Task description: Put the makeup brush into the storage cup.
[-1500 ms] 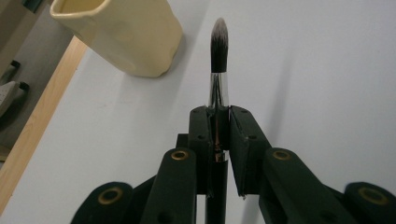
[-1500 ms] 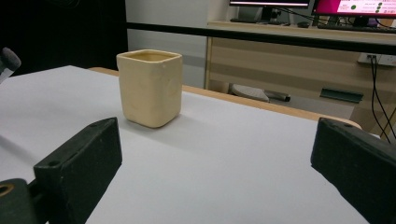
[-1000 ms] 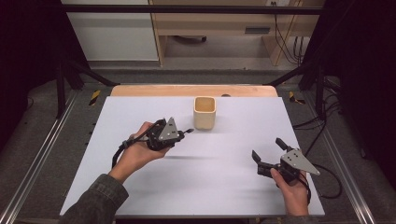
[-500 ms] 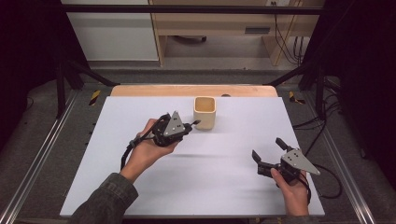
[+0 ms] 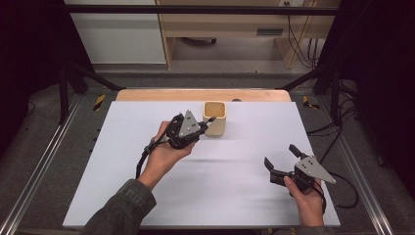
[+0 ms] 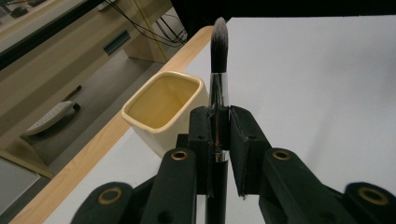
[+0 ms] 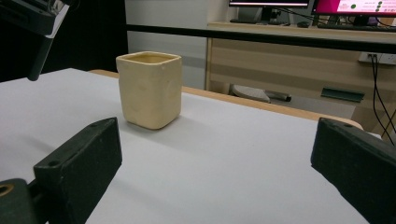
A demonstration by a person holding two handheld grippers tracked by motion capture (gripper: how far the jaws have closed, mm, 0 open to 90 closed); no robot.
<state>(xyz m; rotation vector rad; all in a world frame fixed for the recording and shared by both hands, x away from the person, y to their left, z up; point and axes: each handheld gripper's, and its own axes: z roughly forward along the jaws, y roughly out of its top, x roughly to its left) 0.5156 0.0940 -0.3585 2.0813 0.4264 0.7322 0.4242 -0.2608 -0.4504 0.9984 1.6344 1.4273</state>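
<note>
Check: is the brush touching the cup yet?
Apart. In the left gripper view the brush, clamped in the left claw, has its bristles over bare table beside the cup, with a gap.

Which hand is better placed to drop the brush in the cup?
Left. Its tongs are shut on the brush, right beside the cup. The right tongs are open, empty and farther from it.

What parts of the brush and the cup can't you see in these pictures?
- Brush: in the left gripper view, the left hand-held gripper clamps the handle, whose lower end runs off the bottom edge.
- Brush in the high view: too small; that gripper and hand cover it.
- Cup: its bottom inside is hidden by its own walls in every view.
- Right hand-held gripper: its jaws are cut off by the picture's edges.
</note>
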